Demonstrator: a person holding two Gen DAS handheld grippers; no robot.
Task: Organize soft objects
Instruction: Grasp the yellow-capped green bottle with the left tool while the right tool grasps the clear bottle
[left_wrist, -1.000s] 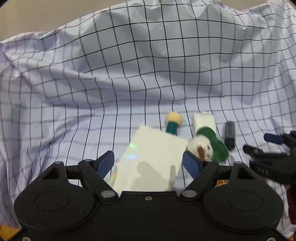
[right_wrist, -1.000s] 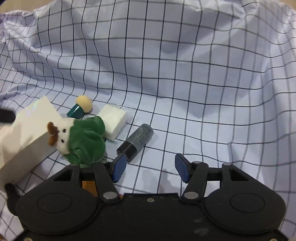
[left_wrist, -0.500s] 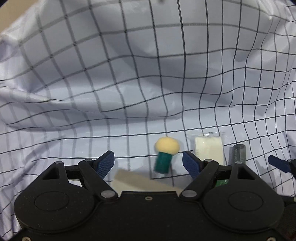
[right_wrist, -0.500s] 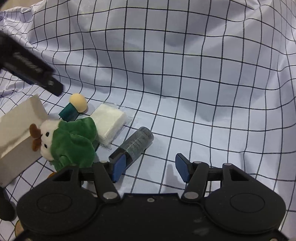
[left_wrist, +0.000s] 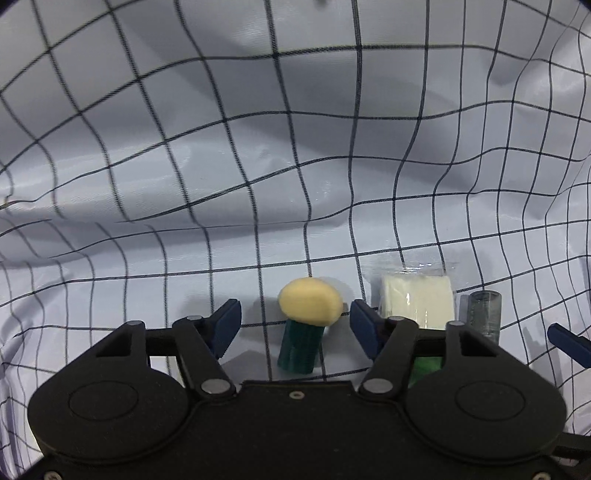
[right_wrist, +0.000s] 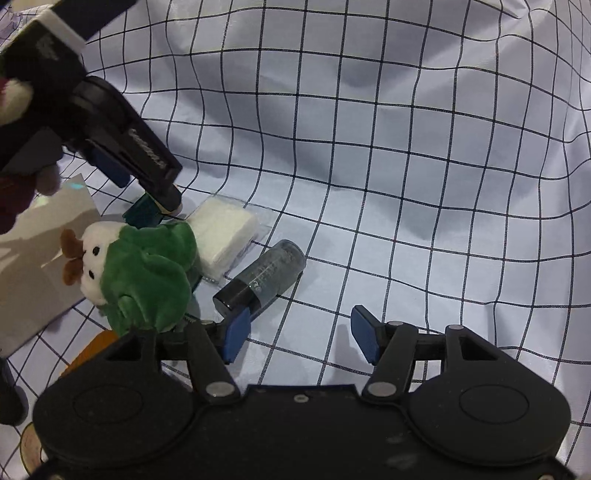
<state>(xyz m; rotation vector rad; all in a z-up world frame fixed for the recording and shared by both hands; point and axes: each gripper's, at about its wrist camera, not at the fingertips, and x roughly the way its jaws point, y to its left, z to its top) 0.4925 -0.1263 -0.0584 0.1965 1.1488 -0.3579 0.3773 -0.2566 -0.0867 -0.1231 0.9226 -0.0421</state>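
A yellow-headed sponge with a green handle (left_wrist: 309, 325) lies on the checked cloth between the open fingers of my left gripper (left_wrist: 295, 328). A white wrapped pad (left_wrist: 417, 301) lies just right of it, also in the right wrist view (right_wrist: 221, 232). A green and white plush toy (right_wrist: 136, 273) lies left of my open, empty right gripper (right_wrist: 299, 334). In the right wrist view the left gripper (right_wrist: 122, 147) reaches down over the sponge's green handle (right_wrist: 142, 212).
A clear bottle with a dark cap (right_wrist: 258, 284) lies beside the pad, also in the left wrist view (left_wrist: 484, 314). A white card (right_wrist: 37, 258) lies under the plush at left. The wrinkled checked cloth (right_wrist: 406, 184) covers the whole surface.
My left gripper has moved forward and down until the sponge sits between its fingers. The right gripper has edged closer to the bottle and plush.
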